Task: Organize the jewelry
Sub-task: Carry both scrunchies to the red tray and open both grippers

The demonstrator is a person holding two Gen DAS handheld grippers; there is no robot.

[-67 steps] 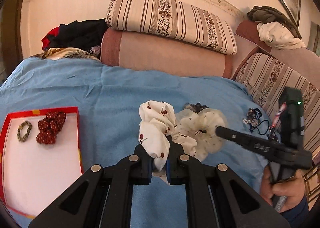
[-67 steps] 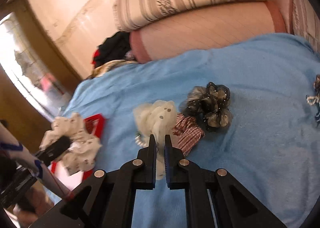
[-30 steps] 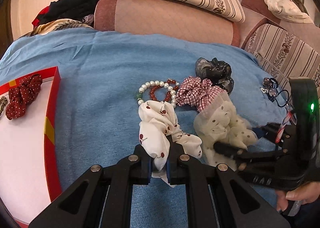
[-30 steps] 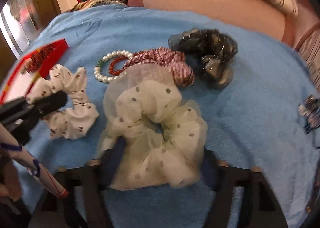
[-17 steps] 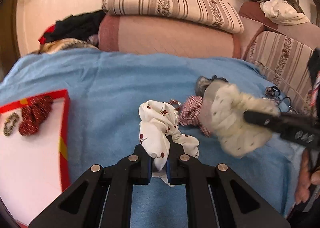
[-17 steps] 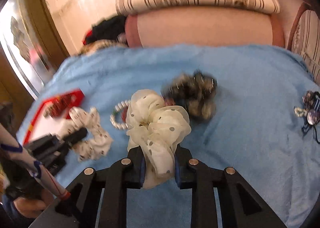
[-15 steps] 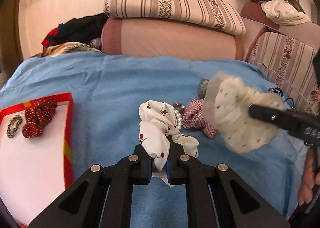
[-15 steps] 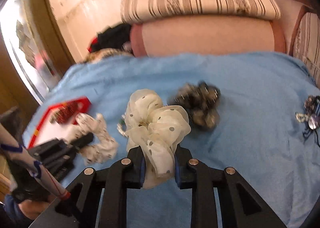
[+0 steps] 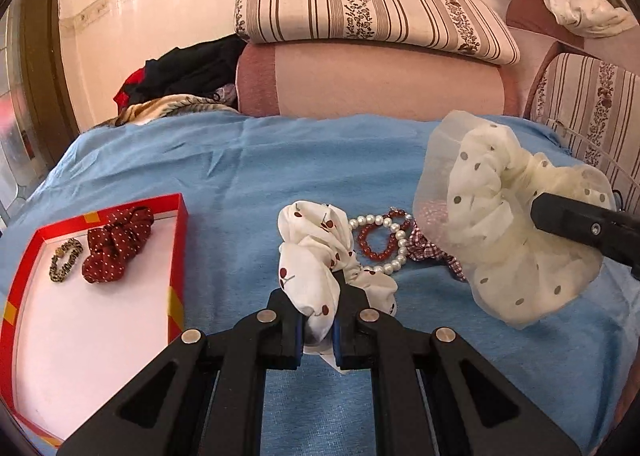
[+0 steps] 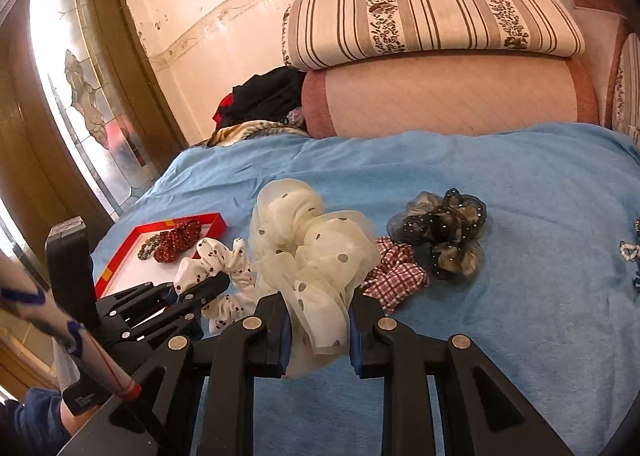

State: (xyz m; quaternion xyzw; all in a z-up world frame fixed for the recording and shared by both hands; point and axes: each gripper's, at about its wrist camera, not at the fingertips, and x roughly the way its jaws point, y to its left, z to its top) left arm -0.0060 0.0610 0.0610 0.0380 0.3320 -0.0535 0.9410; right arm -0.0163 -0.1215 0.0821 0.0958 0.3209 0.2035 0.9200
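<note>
Both grippers are clamped on scrunchies: left gripper (image 9: 318,326) pinches the cherry scrunchie (image 9: 316,252), right gripper (image 10: 316,330) the dotted scrunchie (image 10: 312,248), held over the blanket (image 9: 240,160). Floppy fabric could slip out, or snag the pearls (image 9: 384,244), before reaching the tray (image 9: 176,252).

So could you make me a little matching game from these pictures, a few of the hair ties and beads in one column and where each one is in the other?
Things:
1. cherry-print scrunchie
2. cream dotted scrunchie
3. dark red dotted scrunchie
4. pearl bracelet

Places:
A. lying in the red tray
B. lying on the blue bedspread
C. held in the right gripper
D. held in the left gripper

Pairs: 1-D, 2-C, 3-A, 4-B
</note>
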